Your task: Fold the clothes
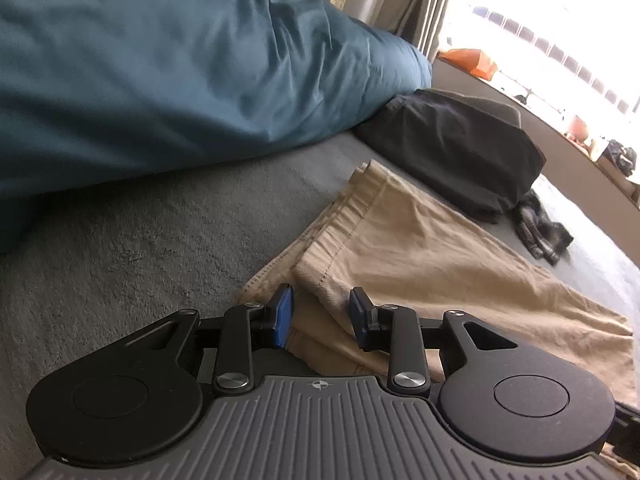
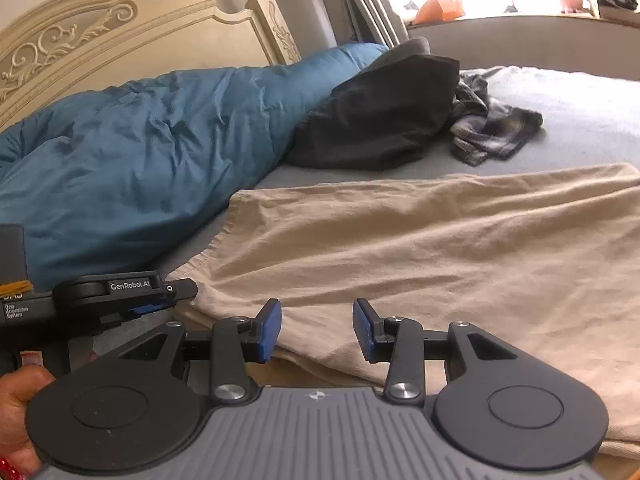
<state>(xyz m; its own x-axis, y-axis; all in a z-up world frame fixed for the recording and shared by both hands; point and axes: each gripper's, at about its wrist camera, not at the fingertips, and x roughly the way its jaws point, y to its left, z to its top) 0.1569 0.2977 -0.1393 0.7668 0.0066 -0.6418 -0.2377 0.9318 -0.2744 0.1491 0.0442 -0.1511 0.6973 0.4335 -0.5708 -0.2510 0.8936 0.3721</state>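
Note:
A beige garment (image 1: 420, 256) lies spread on the grey bed, its stitched hem toward the blue duvet. My left gripper (image 1: 322, 316) is open, low over the garment's near edge, with a fold of beige cloth lying between its blue pads. In the right wrist view the same beige garment (image 2: 440, 248) stretches wide across the bed. My right gripper (image 2: 316, 330) is open over its near edge, with cloth under the gap. The left gripper (image 2: 156, 300) shows side-on at the garment's left corner, held by a hand (image 2: 16, 408).
A crumpled blue duvet (image 2: 120, 152) fills the left side by the carved cream headboard (image 2: 100, 28). A dark pillow (image 2: 384, 112) lies behind the garment, with a plaid grey garment (image 2: 488, 128) beside it. A bright window with a ledge is at the far right.

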